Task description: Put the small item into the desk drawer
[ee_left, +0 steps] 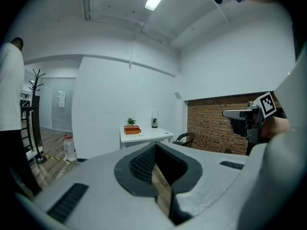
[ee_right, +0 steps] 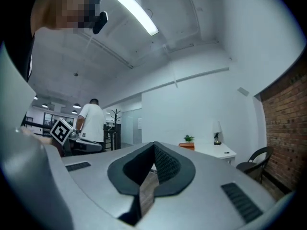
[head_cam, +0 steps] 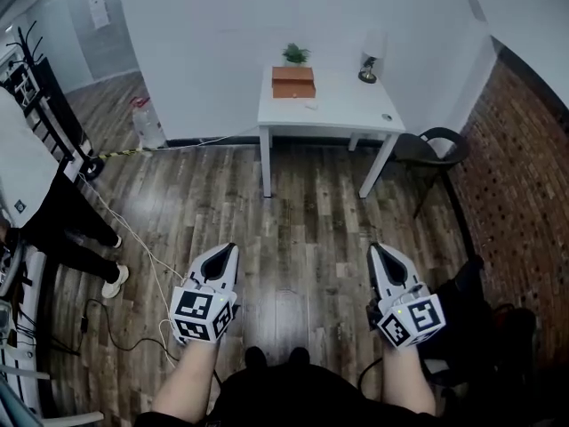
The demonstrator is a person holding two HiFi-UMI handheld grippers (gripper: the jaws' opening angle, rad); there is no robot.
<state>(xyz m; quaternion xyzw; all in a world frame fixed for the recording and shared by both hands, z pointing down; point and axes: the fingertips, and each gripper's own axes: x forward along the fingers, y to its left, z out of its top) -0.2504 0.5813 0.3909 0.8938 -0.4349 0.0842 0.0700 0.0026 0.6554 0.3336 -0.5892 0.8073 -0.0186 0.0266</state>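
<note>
A person is standing well back from a white desk (head_cam: 347, 105), holding the left gripper (head_cam: 231, 249) and right gripper (head_cam: 374, 250) with jaws together and empty. A small pale item (head_cam: 310, 107) is lying on the desk beside an orange drawer box (head_cam: 293, 83). The approach seems to be just starting; next comes walking up to the desk.

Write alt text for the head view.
Seen from above, a person holds a left gripper and a right gripper, both shut and empty, over a wood floor, short of a white desk by the wall. An orange box, a plant and a lamp sit on it; a black chair stands beside it.
</note>
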